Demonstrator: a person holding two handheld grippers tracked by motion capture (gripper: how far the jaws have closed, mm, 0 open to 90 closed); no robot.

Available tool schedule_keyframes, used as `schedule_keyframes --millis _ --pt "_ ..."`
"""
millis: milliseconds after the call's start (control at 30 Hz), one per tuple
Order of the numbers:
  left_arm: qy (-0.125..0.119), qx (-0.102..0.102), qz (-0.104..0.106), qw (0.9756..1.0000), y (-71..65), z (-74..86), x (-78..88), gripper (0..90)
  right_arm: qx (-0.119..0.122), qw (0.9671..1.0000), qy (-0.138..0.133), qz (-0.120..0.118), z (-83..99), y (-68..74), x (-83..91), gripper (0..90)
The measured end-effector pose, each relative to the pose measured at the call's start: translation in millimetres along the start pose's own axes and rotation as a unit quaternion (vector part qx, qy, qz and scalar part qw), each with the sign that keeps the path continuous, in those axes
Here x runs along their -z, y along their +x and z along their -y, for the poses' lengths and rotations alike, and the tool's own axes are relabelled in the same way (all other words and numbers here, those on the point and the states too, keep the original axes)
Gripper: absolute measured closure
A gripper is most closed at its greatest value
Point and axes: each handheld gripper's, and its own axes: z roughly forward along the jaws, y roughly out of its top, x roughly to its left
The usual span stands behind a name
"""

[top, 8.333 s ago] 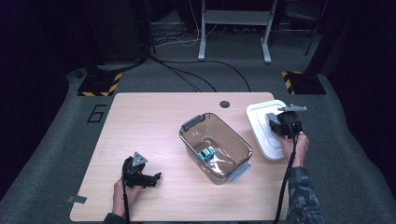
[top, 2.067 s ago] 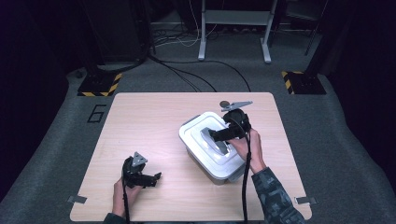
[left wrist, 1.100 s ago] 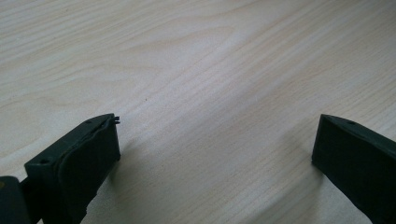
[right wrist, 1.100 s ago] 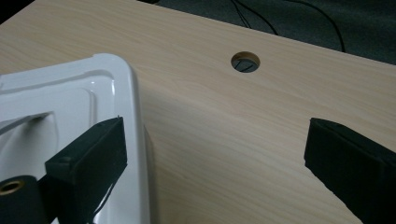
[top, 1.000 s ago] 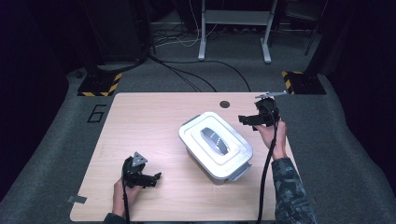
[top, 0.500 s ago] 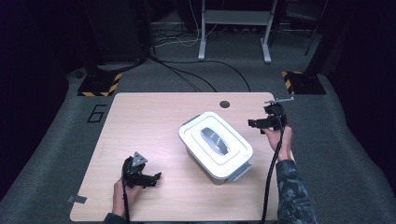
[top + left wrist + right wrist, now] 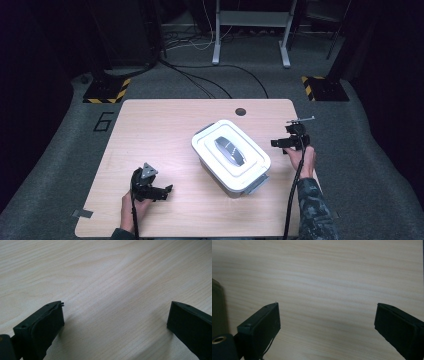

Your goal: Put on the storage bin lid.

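High view overhead, gripper views near table

A single dark digit "6" is marked on the grey floor, at the left of the frame in the high view, just beside the upper left corner of the table. Nothing else is legible.

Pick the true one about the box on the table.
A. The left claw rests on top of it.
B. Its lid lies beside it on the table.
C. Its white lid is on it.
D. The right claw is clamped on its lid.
C: the white lid sits on the box, while the right claw hangs open off to its side and the left claw stands near the table's front edge.
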Motion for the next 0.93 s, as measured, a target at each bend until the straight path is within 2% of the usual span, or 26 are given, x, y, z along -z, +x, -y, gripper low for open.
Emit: schedule_keyframes --millis 33,267,400,433,500,600,733,833,933 --pt "-0.001 0.001 0.0 1.0 -0.1 0.0 -0.1 0.3 -0.007 1.0 0.003 0.003 3.8 -0.8 -2.8 5.7" --pt "-0.001 0.001 0.0 1.0 -0.1 0.0 -0.1 0.3 -0.009 0.9999 0.009 0.002 23.2 -6.1 -14.7 5.6" --pt "-0.001 0.001 0.0 1.0 -0.1 0.0 -0.1 0.3 -0.019 0.9998 0.002 0.004 37.5 -6.9 -23.8 5.5" --pt "-0.001 0.001 0.0 1.0 -0.1 0.0 -0.1 0.3 -0.013 0.9999 -0.001 0.003 40.8 -7.8 -26.1 5.4" --pt "-0.001 0.0 0.0 1.0 -0.1 0.0 -0.1 0.3 -0.017 0.9998 -0.008 0.008 46.6 -6.0 -28.8 4.5" --pt "0.0 0.0 0.0 1.0 0.0 0.0 0.0 0.3 0.001 0.9995 -0.027 0.016 51.2 -3.8 -30.6 3.8" --pt "-0.001 0.001 0.0 1.0 -0.1 0.0 -0.1 0.3 0.032 0.9976 -0.039 0.049 57.0 4.4 -36.0 0.0" --pt "-0.001 0.001 0.0 1.0 -0.1 0.0 -0.1 0.3 0.027 0.9962 -0.068 0.048 62.9 5.2 -37.5 0.0" --pt "0.001 -0.001 0.0 1.0 0.1 0.0 0.1 0.3 0.03 0.9953 -0.077 0.05 65.6 4.6 -37.3 0.0"
